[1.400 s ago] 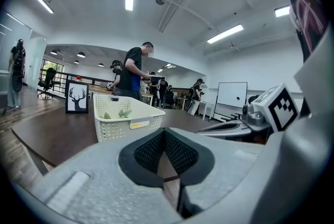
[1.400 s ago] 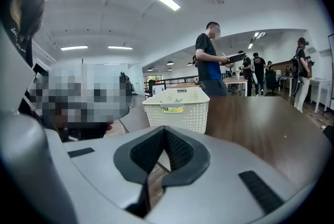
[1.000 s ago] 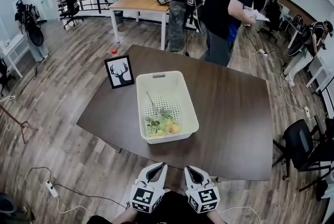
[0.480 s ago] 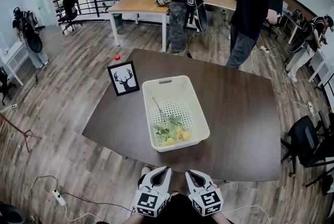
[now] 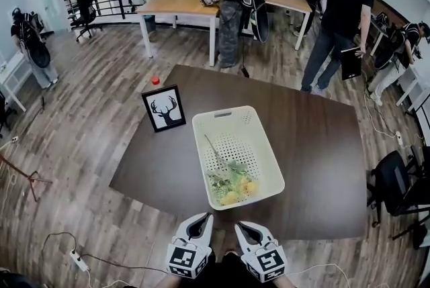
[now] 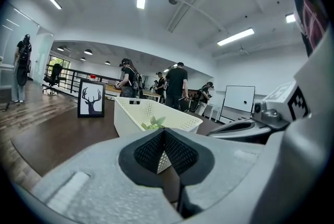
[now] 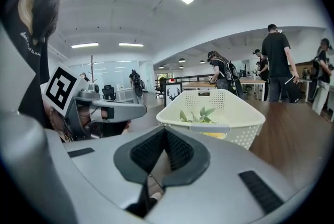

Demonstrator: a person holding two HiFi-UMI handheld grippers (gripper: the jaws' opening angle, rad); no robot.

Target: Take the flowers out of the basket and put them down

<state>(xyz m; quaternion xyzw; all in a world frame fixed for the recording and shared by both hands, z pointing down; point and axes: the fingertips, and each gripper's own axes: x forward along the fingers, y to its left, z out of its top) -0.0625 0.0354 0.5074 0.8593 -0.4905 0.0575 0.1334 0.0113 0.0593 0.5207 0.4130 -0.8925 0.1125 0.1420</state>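
Hovering off the near edge of the dark wooden desk (image 5: 322, 166), left gripper (image 5: 203, 217) and right gripper (image 5: 240, 225) both pinched closed, empty, partly cropping out below. Seeing yellow-green flowers (image 5: 232, 186) lying at the near end of the white perforated basket (image 5: 201, 140), half hiding behind its wall.

Basket (image 5: 238, 120) top open — frame (image 5: 164, 108) just left, bare tabletop (image 5: 316, 159) right.

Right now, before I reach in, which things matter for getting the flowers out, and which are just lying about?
For the job: flowers; basket holding them; table to set them on; left gripper and right gripper, both shut and empty.
Lying about: deer picture standing on the table; small red thing on the floor beyond it.
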